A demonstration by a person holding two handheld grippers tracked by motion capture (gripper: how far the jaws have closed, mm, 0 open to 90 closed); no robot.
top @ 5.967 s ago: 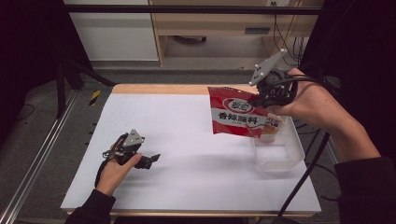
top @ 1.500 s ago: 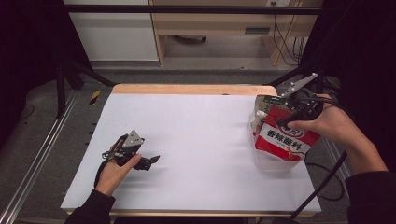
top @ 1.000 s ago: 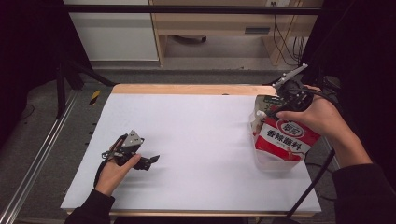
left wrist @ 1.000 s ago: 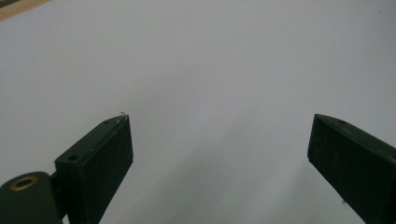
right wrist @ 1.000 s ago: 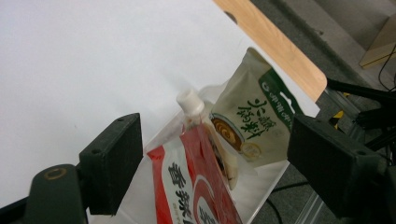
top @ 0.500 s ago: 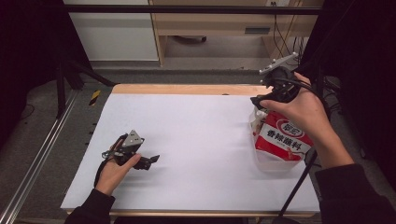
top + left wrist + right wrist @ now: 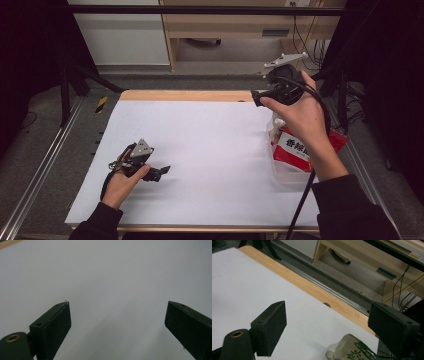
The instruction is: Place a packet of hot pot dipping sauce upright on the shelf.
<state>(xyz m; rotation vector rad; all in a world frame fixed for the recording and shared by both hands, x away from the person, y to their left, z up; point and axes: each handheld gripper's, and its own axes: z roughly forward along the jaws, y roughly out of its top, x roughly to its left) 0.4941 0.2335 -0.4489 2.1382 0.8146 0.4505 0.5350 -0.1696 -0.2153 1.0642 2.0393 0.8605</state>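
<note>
Since the right tongs [image 7: 256, 96] let go and rose toward twelve o'clock, spread and empty, the red shiny snack bag [image 7: 300, 150] sat in the clear plastic box [image 7: 282, 172] at three o'clock. Left tongs [image 7: 162, 172] rested spread on the white surface [image 7: 210, 150].

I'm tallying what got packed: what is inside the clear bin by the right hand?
The clear bin holds a red packet and a pale green-printed bag. The right hand covers part of it.
</note>
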